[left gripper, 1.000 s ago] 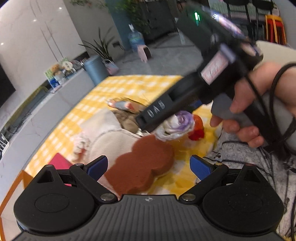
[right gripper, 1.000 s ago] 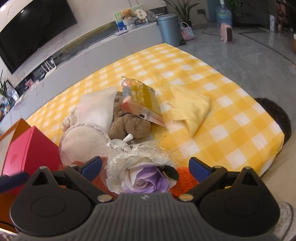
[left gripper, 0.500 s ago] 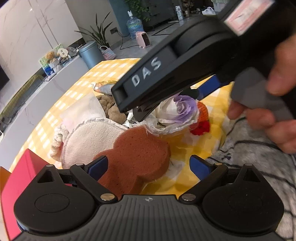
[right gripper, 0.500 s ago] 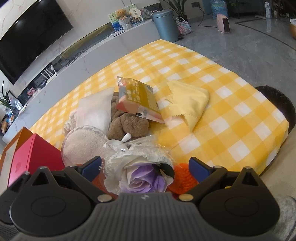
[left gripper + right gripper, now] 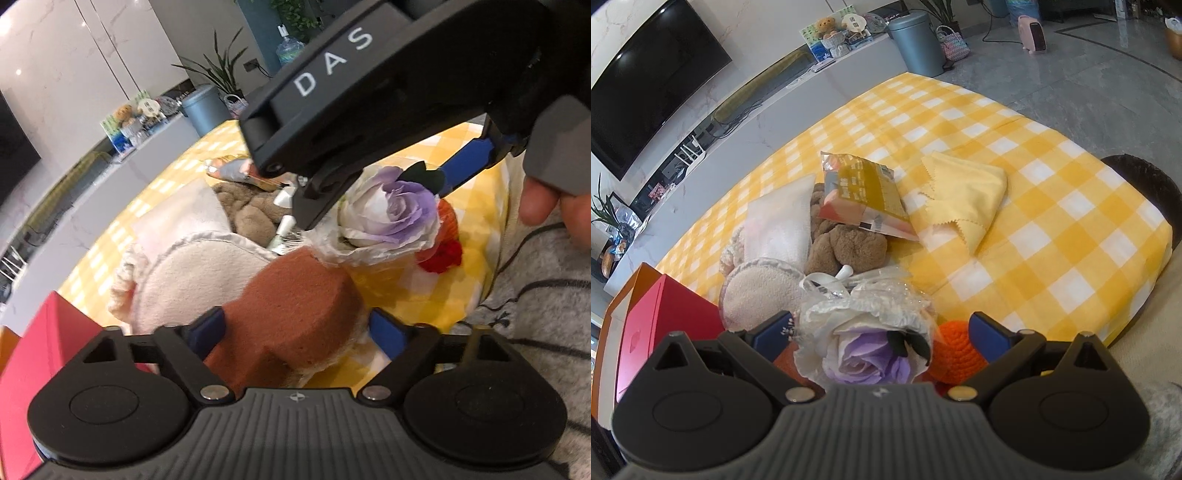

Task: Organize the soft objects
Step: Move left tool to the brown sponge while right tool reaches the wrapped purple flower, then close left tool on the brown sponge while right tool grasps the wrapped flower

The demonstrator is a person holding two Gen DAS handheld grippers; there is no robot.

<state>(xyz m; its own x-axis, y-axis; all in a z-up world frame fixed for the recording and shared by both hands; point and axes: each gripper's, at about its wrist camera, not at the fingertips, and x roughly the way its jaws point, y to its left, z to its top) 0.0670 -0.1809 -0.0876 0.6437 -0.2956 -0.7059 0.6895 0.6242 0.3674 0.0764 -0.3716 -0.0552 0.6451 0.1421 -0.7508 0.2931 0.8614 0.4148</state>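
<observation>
From the left wrist view, the left claw (image 5: 295, 330) is closing around the brown sponge (image 5: 295, 314), which sits between its blue pads though I can't say they press on it yet; the sponge lies against the cream round pad (image 5: 188, 280), just in front of the wrapped purple rose (image 5: 399, 214). The right claw (image 5: 373, 184) hangs over that rose, held by a hand (image 5: 554, 206). A red box (image 5: 40, 343) sits left of the sponge, nothing visibly in it from here. From the right wrist view, the right claw (image 5: 882, 332) stands wide apart astride the rose (image 5: 871, 354), gripping nothing, with an orange knitted thing (image 5: 955, 350) right of the rose. Beyond the rose the heap is untouched: a brown plush toy (image 5: 846, 247), a white cloth (image 5: 779, 225), a snack packet (image 5: 864, 195) and a yellow cloth (image 5: 964, 192) on the checked table (image 5: 1071, 240). I'd judge the sorting barely begun, with nearly everything left to put away.
</observation>
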